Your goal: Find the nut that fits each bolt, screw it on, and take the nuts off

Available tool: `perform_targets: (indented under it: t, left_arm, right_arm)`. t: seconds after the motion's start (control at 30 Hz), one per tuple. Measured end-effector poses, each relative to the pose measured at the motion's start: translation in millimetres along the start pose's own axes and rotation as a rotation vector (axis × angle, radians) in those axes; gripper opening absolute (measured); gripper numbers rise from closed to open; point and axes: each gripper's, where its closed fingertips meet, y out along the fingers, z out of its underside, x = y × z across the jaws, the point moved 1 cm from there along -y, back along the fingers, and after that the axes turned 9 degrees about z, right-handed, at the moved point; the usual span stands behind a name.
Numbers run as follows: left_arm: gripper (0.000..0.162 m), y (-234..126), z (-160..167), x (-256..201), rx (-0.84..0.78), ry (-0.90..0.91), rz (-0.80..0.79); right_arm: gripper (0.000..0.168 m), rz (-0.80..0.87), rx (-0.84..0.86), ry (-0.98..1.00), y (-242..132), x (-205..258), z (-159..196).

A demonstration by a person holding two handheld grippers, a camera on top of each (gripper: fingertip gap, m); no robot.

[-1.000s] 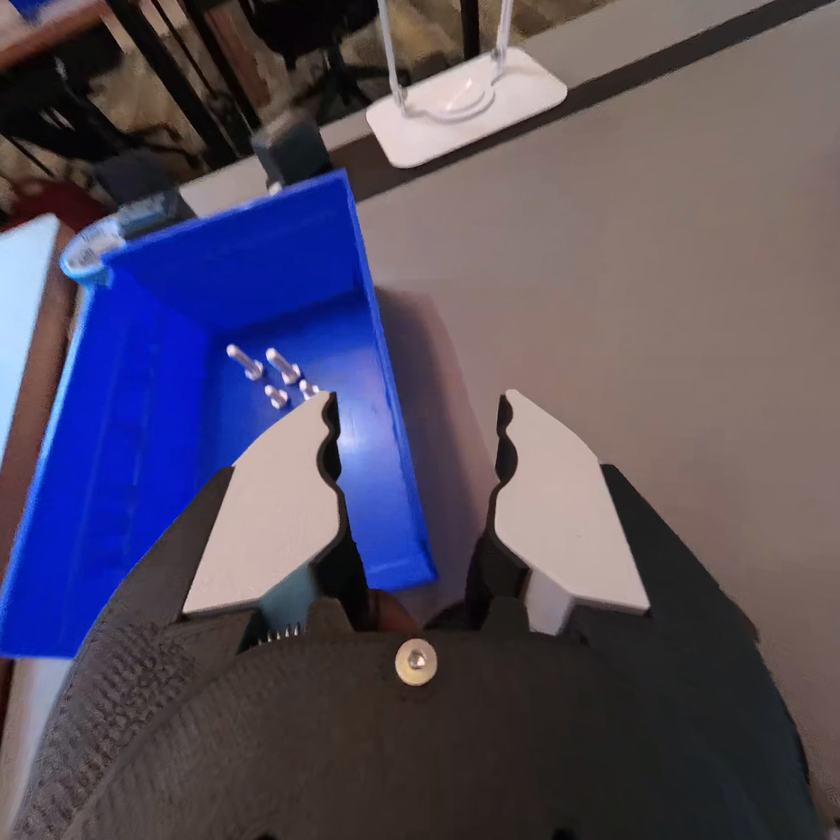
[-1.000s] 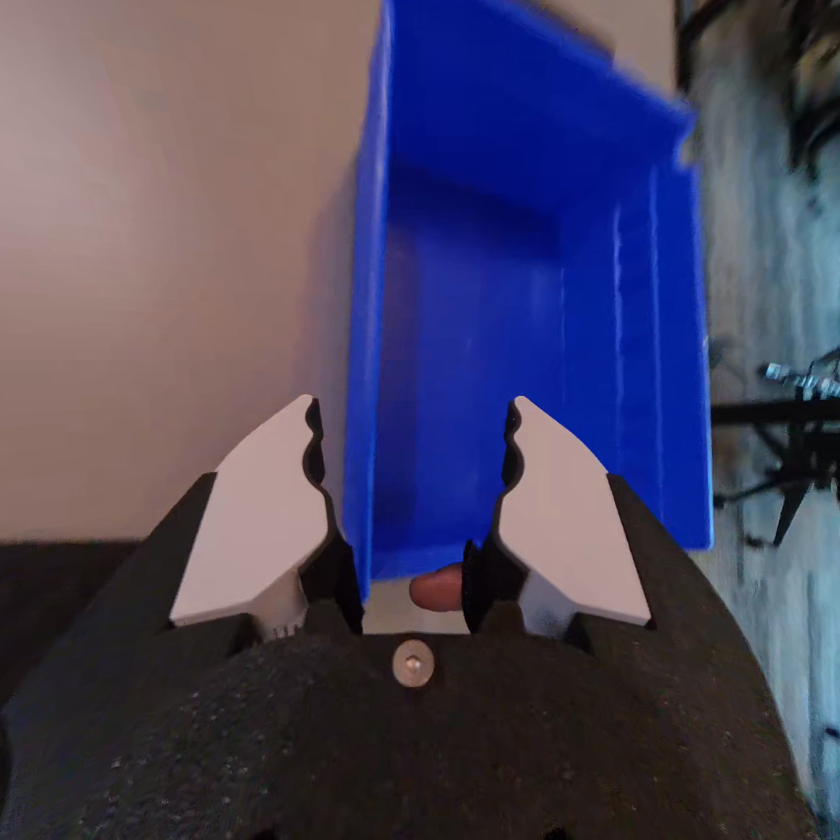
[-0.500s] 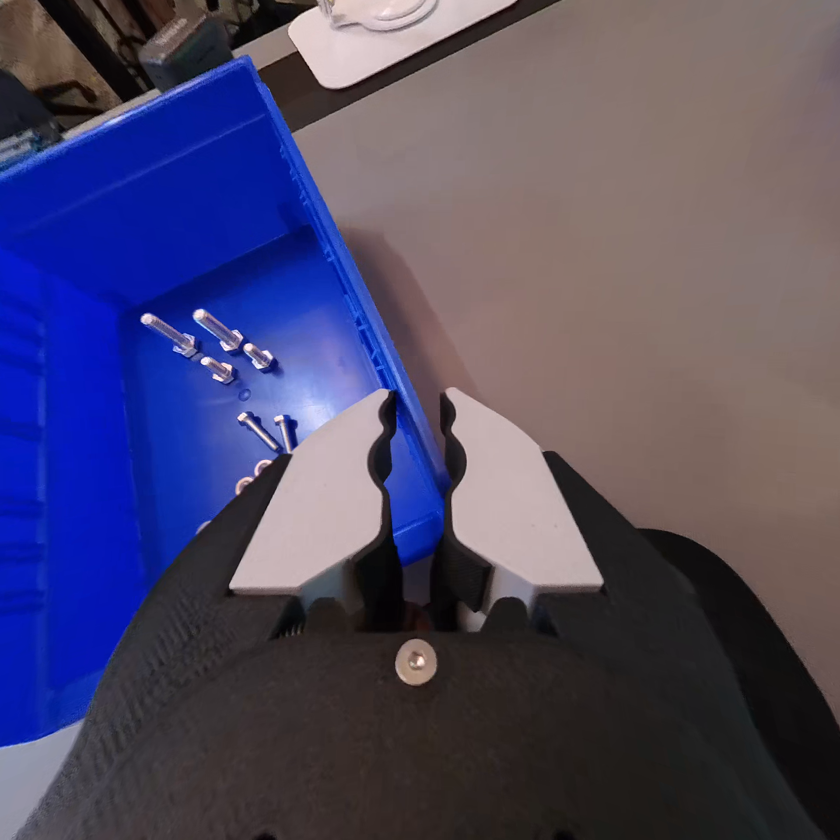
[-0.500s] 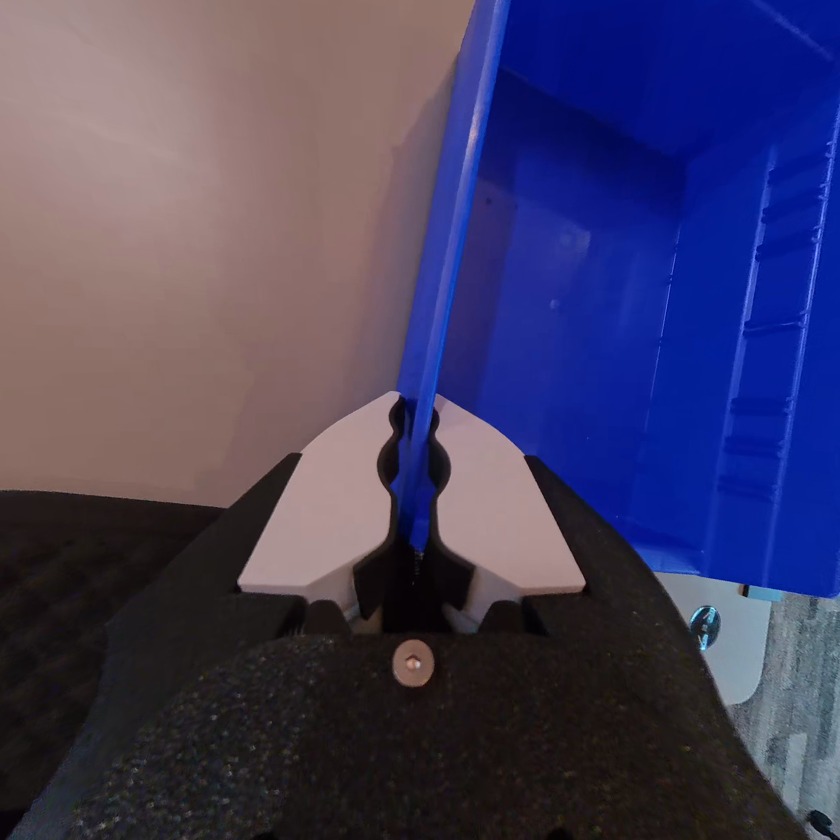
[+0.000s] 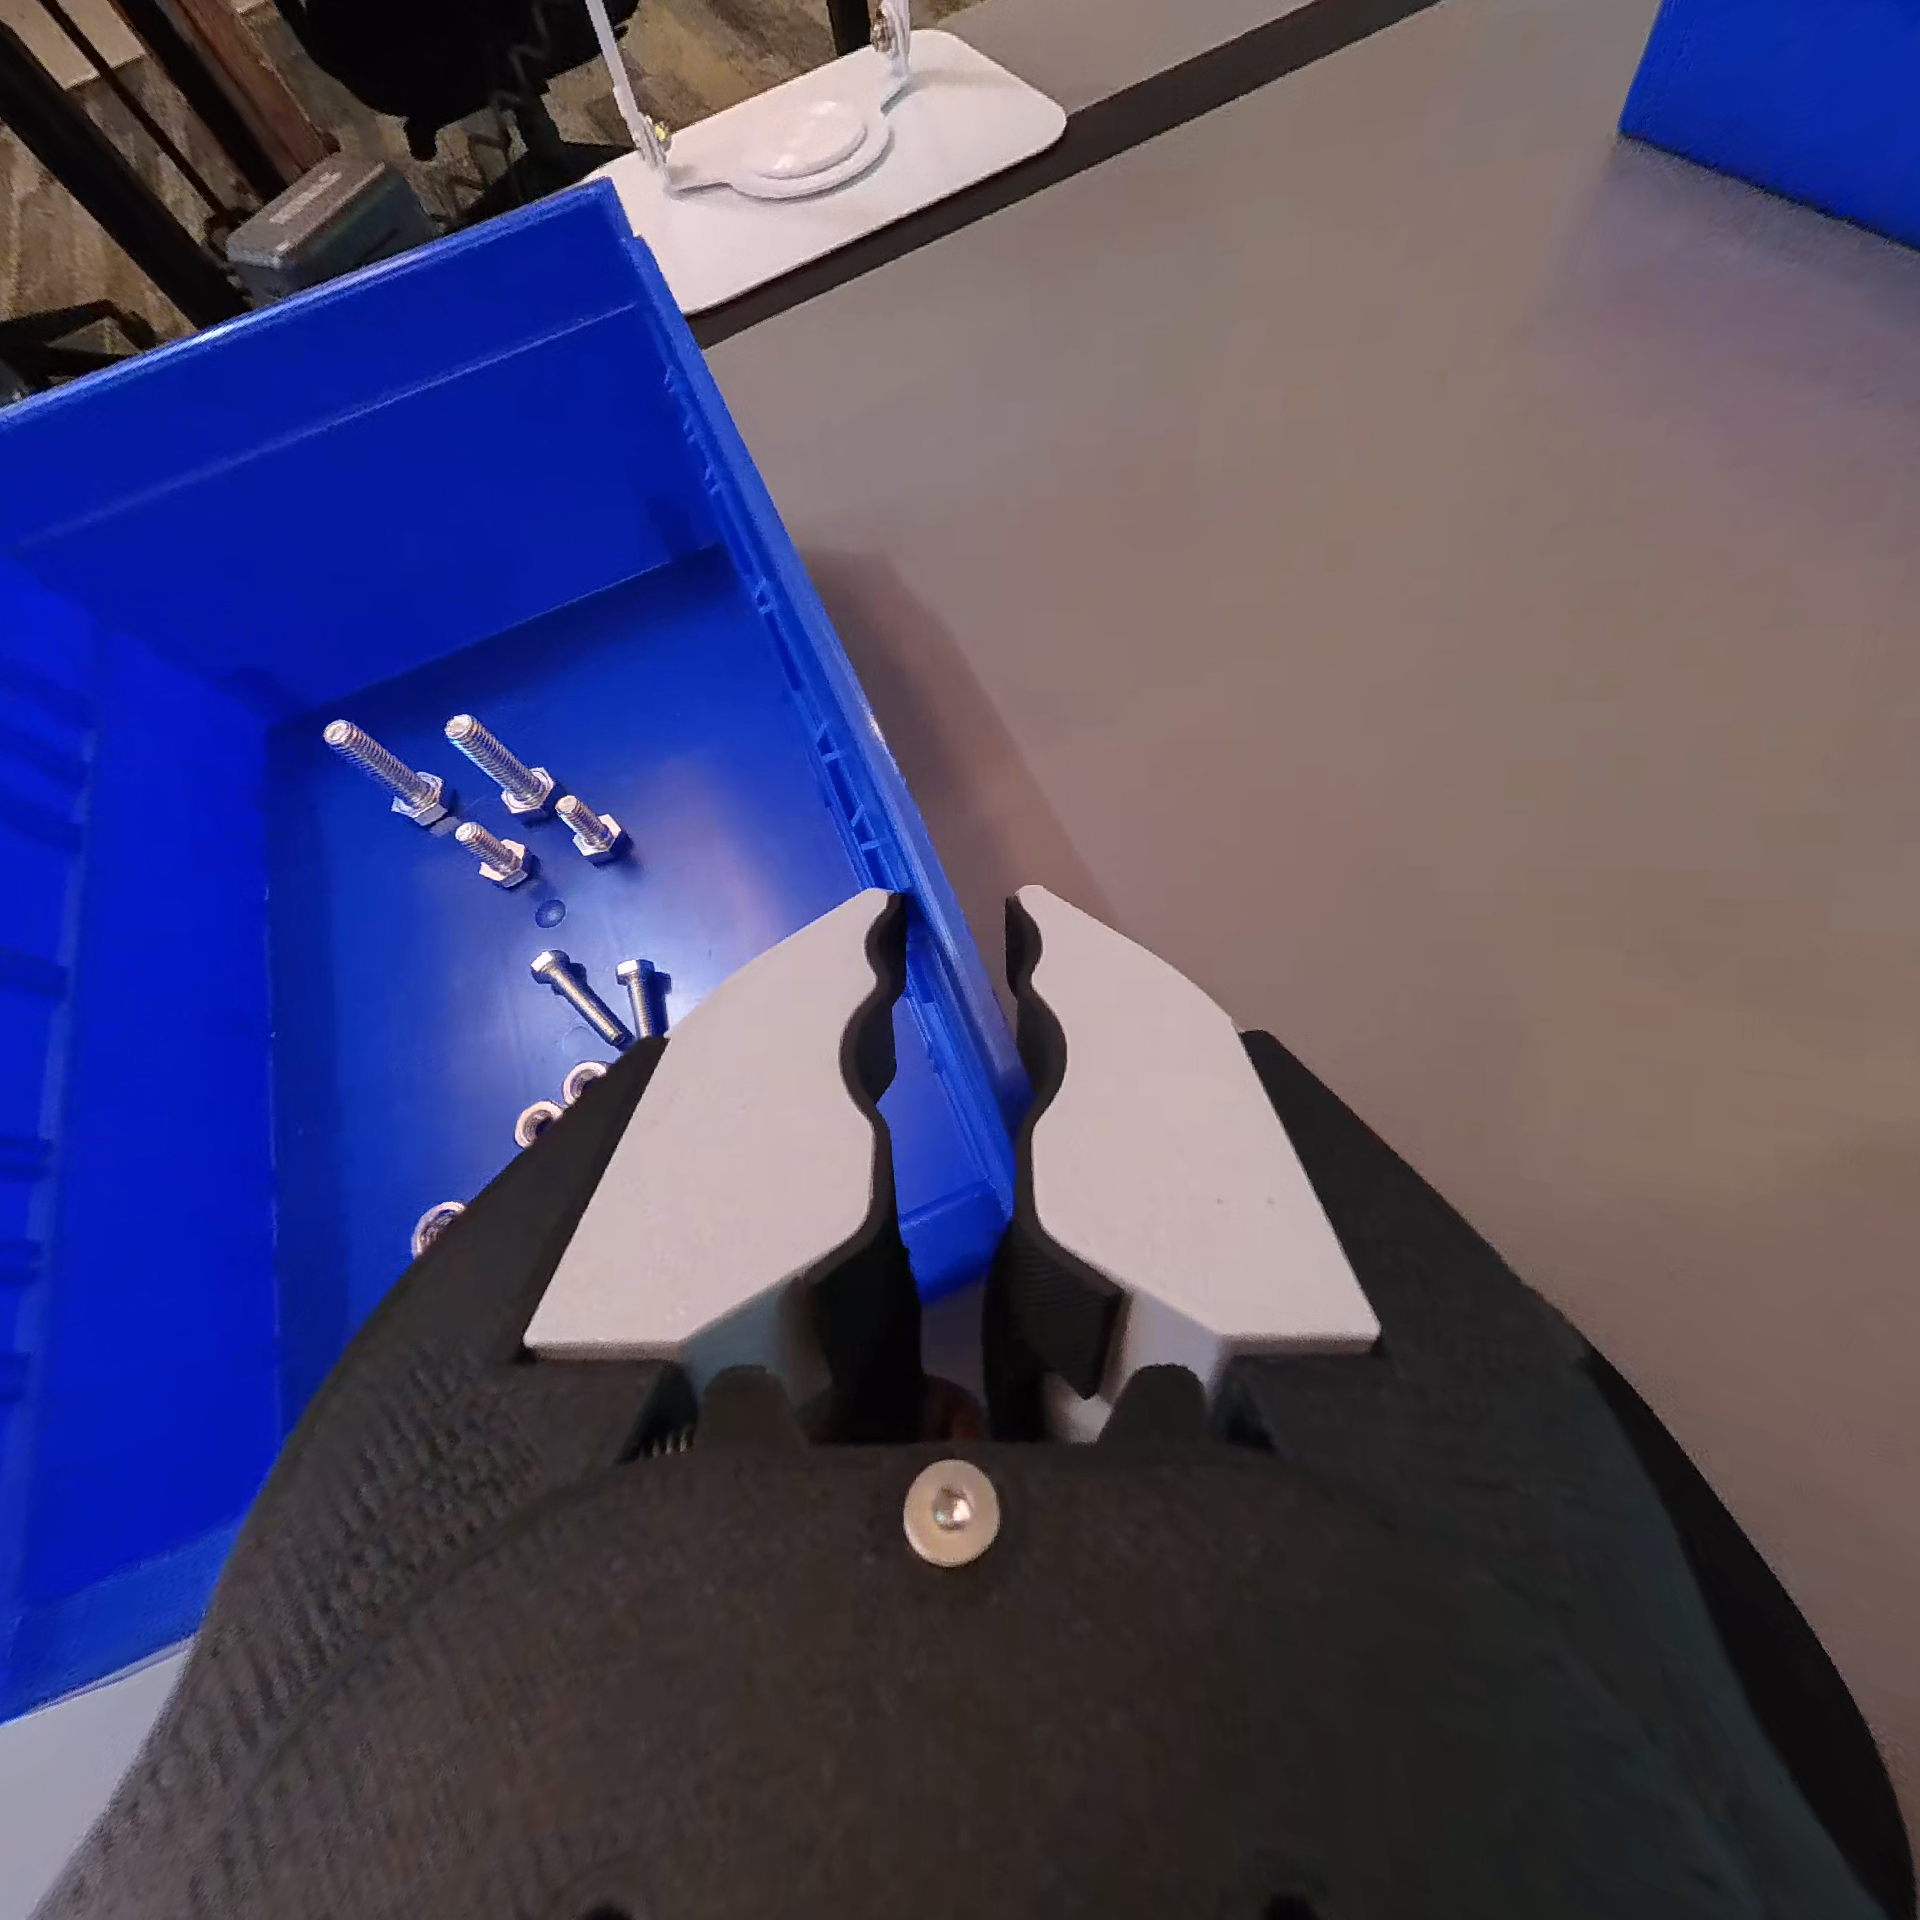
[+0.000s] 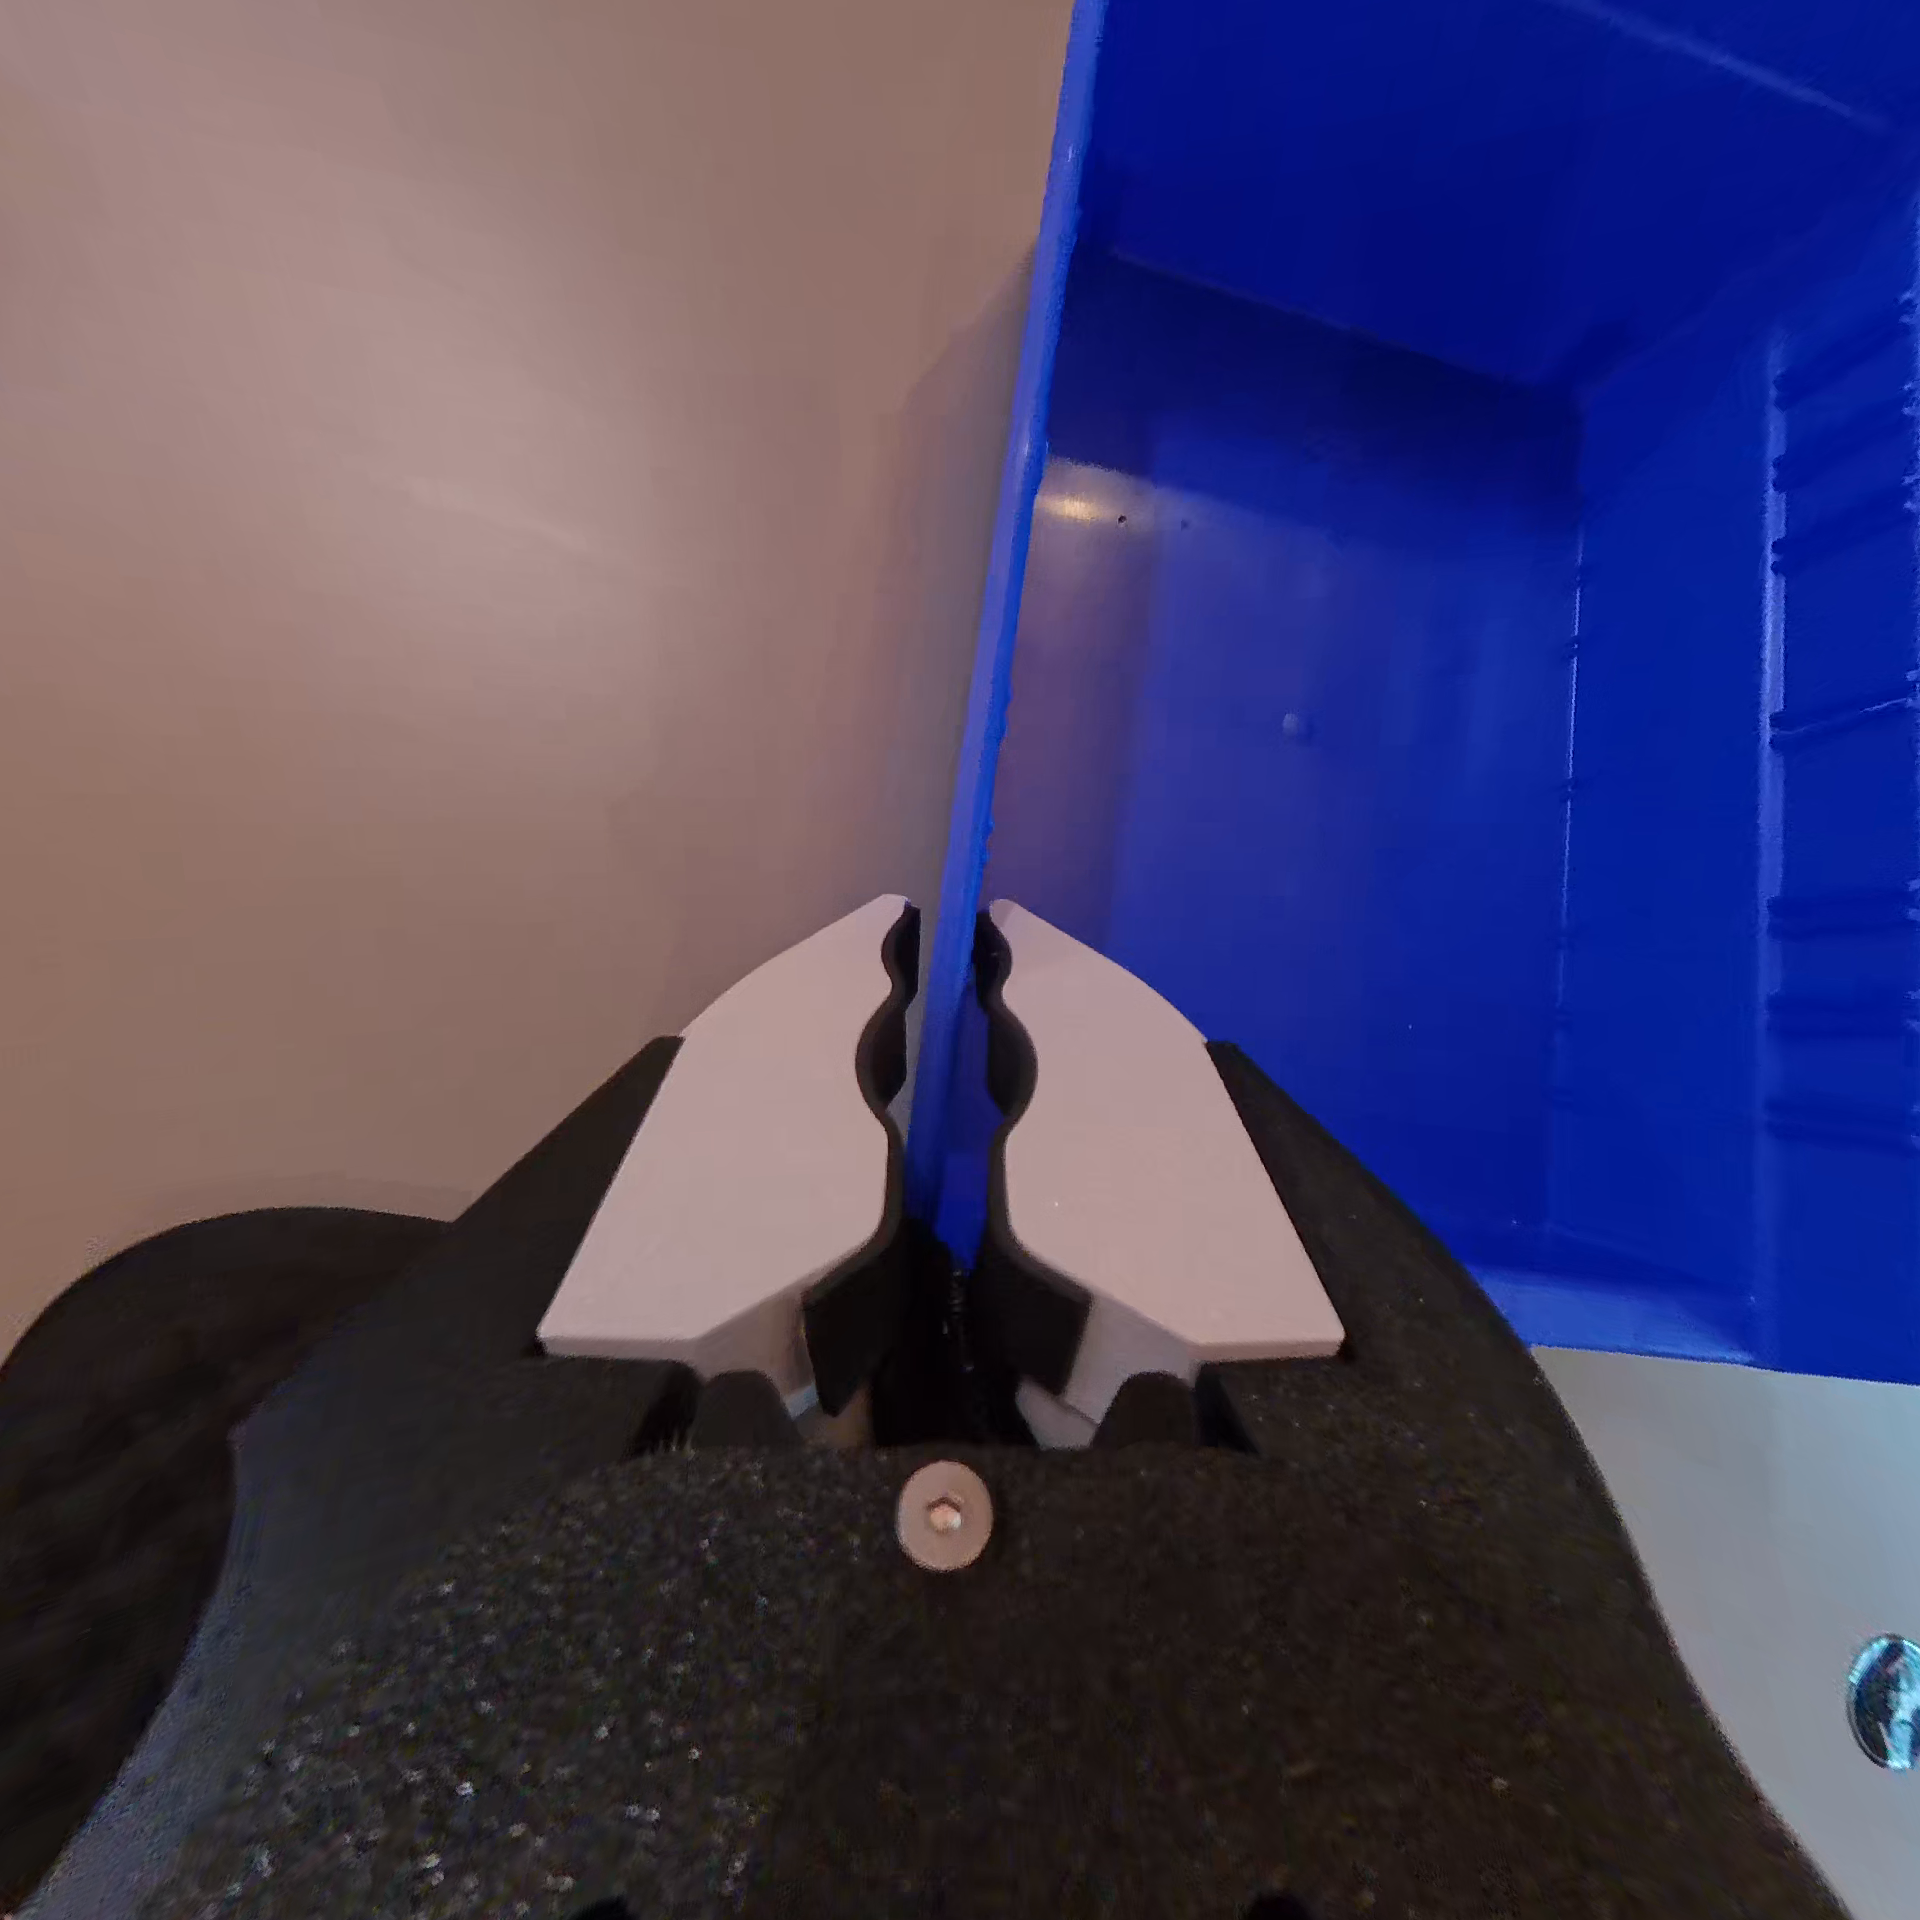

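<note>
A blue bin (image 5: 312, 468) holds several silver bolts: two long ones (image 5: 384, 769), shorter ones (image 5: 587, 826) and thin ones (image 5: 577, 995). Some nuts (image 5: 535, 1122) lie partly hidden behind my left gripper. My left gripper (image 5: 954, 914) straddles the bin's right wall (image 5: 790, 644) near its front corner, with the jaws narrowed on it. My right gripper (image 6: 948, 920) is shut on the left wall (image 6: 1023, 520) of a second blue bin (image 6: 1351, 831). The part of that bin in view is empty. A corner of it shows at the top right of the left wrist view (image 5: 1787, 104).
Both bins stand on a grey table (image 5: 1351, 623). A white stand base (image 5: 831, 156) sits at the table's far edge, with floor and dark furniture legs beyond. A white plate with a screw (image 6: 1886, 1725) lies under the near right corner of the second bin. The left gripper's tips are roughly 40 centimeters from the right gripper's.
Both grippers were open a second ago and have closed on the bin walls. Since half a second ago both grips hold and the views have shifted only slightly.
</note>
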Motion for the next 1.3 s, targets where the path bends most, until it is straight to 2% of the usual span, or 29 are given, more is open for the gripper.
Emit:
perform_targets:
  t: [0.13,0.2,0.3,0.37,0.43,0.5,0.6,0.7,0.8,0.87,0.97,1.07,1.17,1.3]
  left_arm:
    - [0.020,3,-2,0,-0.004,0.011,0.013]
    - [0.024,3,-2,-1,-0.009,0.017,0.048]
    - [0.058,-4,-9,-8,-0.093,-0.054,0.175]
    - [0.070,-17,-22,-3,-0.182,-0.085,0.218]
    - [0.074,-33,-34,12,-0.241,-0.089,0.202]
    - [0.074,-45,-45,33,-0.269,-0.078,0.164]
    - [0.070,-43,-59,66,-0.234,-0.089,0.134]
    - [0.061,-17,-68,98,-0.147,-0.106,0.123]
    - [0.052,21,-61,121,0.006,-0.120,0.131]
    - [0.046,43,-45,137,0.138,-0.104,0.089]
    - [0.040,67,-28,148,0.249,-0.107,0.079]
    - [0.037,79,-13,152,0.321,-0.105,0.068]
    - [0.034,83,-5,155,0.332,-0.101,0.066]
    - [0.027,89,-2,154,0.307,-0.111,0.099]
  right_arm:
    - [0.013,-0.006,-0.061,0.019,0,5,-9]
    - [0.021,-0.006,-0.148,0.032,-7,6,-19]
    - [0.038,-0.013,-0.357,0.011,-30,14,-46]
    - [0.047,-0.041,-0.513,-0.026,-50,25,-65]
    - [0.057,-0.069,-0.632,-0.062,-67,37,-80]
    - [0.062,-0.159,-0.769,-0.074,-82,56,-96]
    - [0.063,-0.442,-0.910,-0.088,-91,104,-110]
    - [0.070,-0.682,-0.868,-0.091,-64,147,-105]
    - [0.084,-0.858,-0.688,-0.035,-39,170,-88]
    - [0.083,-0.898,-0.620,-0.031,-36,173,-80]
    - [0.072,-0.879,-0.667,0.038,-35,167,-83]
    - [0.074,-0.901,-0.670,0.045,-37,167,-83]
    - [0.086,-0.994,-0.641,0.004,-42,180,-73]
    - [0.093,-1.024,-0.585,-0.199,-43,201,-51]
